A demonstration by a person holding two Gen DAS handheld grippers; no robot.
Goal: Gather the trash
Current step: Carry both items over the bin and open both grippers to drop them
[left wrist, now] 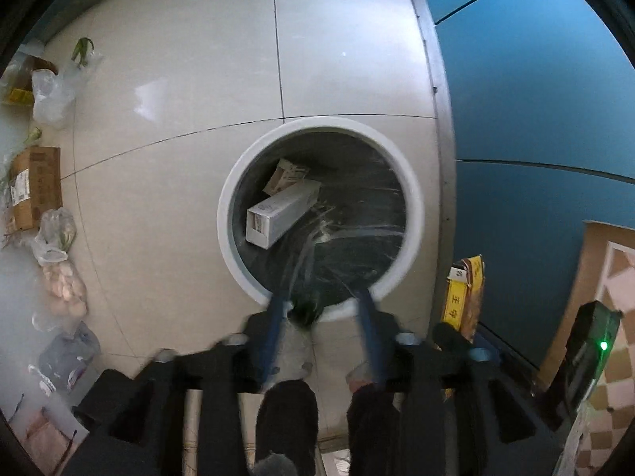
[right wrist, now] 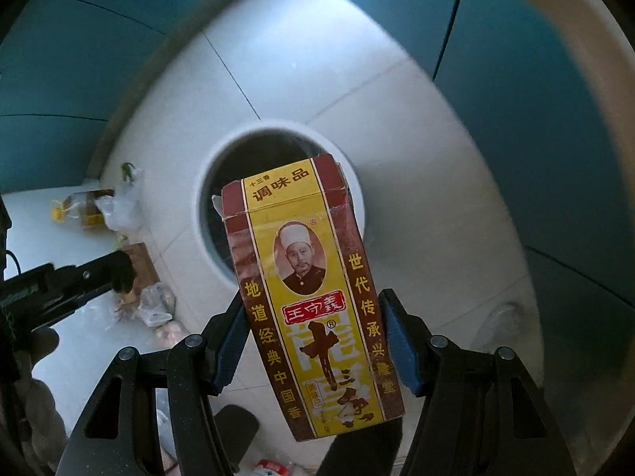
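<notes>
Though box-blocked, bin (right wrist: 278,141) rim visible.

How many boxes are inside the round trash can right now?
2 in the trash can: a long white box leaning against the left wall, and a smaller tan box just behind it. More may hide under the black liner.

1. My left wrist camera looks steeply down at the floor, its two blue fingers (left wrist: 278,325) reaching toward a white-rimmed bin (left wrist: 238,182) close below.
2. My right wrist camera also tilts downward, but a yellow spice box (right wrist: 313,297) fills the near centre.
3. Both views share the bin (right wrist: 357,190), the white floor tiles (left wrist: 178,79) and the blue wall (left wrist: 516,99).
</notes>
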